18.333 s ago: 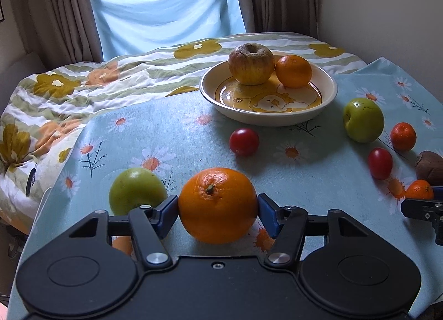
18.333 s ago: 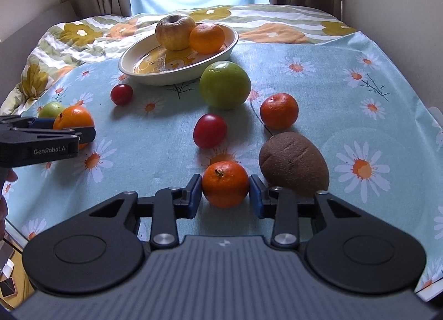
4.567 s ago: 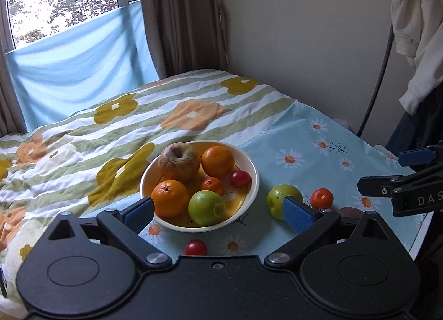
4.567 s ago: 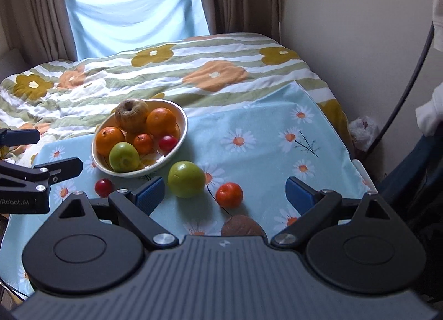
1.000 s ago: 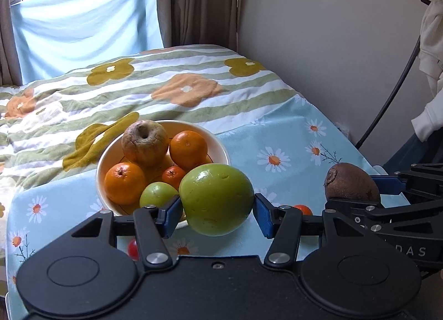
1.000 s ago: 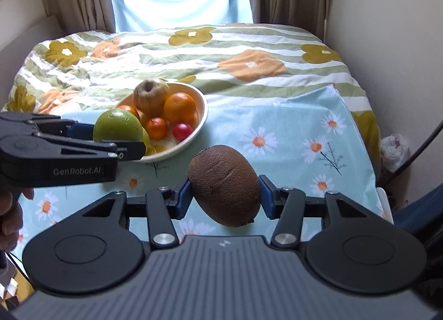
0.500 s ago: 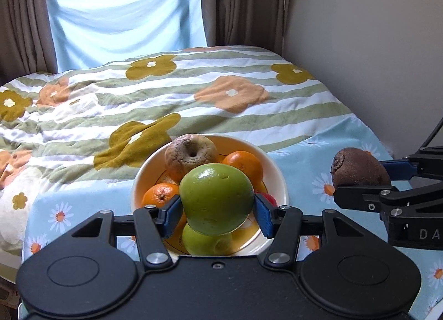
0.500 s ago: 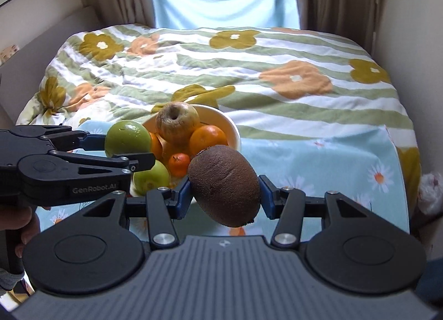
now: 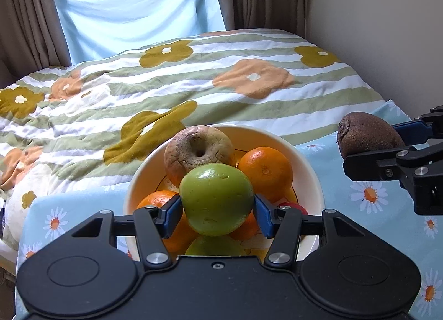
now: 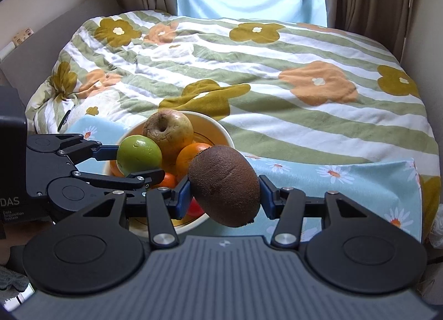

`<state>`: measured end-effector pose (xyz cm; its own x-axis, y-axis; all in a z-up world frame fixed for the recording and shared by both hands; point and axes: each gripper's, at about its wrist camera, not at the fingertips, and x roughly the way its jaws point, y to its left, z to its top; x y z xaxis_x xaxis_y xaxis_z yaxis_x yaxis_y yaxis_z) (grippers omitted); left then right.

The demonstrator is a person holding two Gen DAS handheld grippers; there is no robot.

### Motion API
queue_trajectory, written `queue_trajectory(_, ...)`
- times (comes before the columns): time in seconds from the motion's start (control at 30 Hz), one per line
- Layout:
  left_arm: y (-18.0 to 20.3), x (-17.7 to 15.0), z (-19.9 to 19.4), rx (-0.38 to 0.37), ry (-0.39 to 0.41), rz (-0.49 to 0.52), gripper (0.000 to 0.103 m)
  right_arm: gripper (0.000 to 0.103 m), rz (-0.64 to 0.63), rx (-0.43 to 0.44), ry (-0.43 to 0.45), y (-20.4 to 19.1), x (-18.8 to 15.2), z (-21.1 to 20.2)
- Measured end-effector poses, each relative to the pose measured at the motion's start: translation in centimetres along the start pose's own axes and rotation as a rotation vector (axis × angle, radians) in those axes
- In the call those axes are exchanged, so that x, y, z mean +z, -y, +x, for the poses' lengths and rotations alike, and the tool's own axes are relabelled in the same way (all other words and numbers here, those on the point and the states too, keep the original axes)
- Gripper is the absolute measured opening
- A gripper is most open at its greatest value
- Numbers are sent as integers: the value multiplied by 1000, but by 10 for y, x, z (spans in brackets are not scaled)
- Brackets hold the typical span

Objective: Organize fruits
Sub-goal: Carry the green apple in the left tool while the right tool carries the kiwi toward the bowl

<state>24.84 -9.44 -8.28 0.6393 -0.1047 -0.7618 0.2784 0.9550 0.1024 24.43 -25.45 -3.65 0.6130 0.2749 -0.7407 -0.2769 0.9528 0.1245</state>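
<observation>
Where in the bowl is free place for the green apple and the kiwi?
Little. The bowl is crowded: wrinkled apple, oranges, another green apple. Bare rim shows left of the wrinkled apple. The blue daisy cloth right of the bowl, below the kiwi, is bare.

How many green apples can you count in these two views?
2. One green apple is gripped by the left tool above the bowl; a second green apple lies in the bowl beneath it. Others may be hidden.

Soft daylight comes through the blue curtain [image 9: 138, 12] at the window, which is slightly blown out in the right wrist view. Shadows are weak, with small glare spots on the green apple [image 9: 216, 199]. Fisheye bends the edges, corners are dark, focus is sharp.
</observation>
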Motion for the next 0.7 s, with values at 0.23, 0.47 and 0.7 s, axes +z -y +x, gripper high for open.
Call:
queue_trajectory(0.23, -2, 0, -12, -7, 43, -4, 93, 65, -1, 7, -7, 5, 3, 5)
queue_trajectory(0.47, -19, -6, -36, -23, 73, -12, 93, 65, 13, -16, 2, 0, 6, 2)
queue_trajectory(0.7, -42, -16, -62, 3, 99, -49, 93, 65, -13, -12, -8, -19, 4, 3)
